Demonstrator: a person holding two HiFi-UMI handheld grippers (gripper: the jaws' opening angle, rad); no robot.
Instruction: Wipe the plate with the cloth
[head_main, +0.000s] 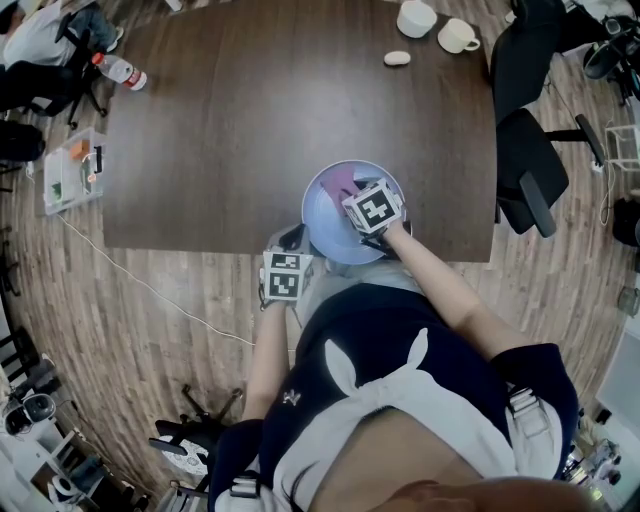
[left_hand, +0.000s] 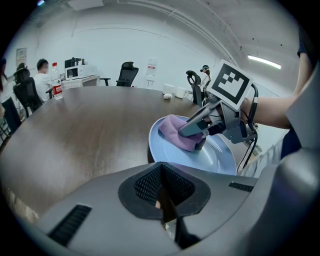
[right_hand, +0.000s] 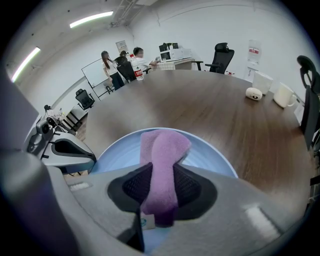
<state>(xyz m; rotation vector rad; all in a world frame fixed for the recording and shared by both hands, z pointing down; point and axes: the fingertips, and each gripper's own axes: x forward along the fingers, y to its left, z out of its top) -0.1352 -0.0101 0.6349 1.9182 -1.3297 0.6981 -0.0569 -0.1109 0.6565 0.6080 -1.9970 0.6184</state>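
Observation:
A light blue plate (head_main: 325, 232) lies at the near edge of the dark wooden table (head_main: 250, 120), partly over the edge. My right gripper (head_main: 352, 196) is over the plate, shut on a purple cloth (right_hand: 162, 160). The cloth runs out between the pads and rests on the plate (right_hand: 210, 155). The left gripper view shows that gripper (left_hand: 197, 132) pressing the cloth (left_hand: 176, 132) onto the plate's (left_hand: 215, 157) far side. My left gripper (left_hand: 162, 202) is at the plate's near left rim, and its jaws look shut on that rim. The left gripper (right_hand: 65, 152) stays low beside the plate.
Two white cups (head_main: 417, 18) (head_main: 458, 36) and a small white object (head_main: 397, 58) stand at the table's far right. A water bottle (head_main: 122, 72) lies at the far left corner. A black office chair (head_main: 530, 150) is to the right, and a clear box (head_main: 72, 170) sits on the floor to the left.

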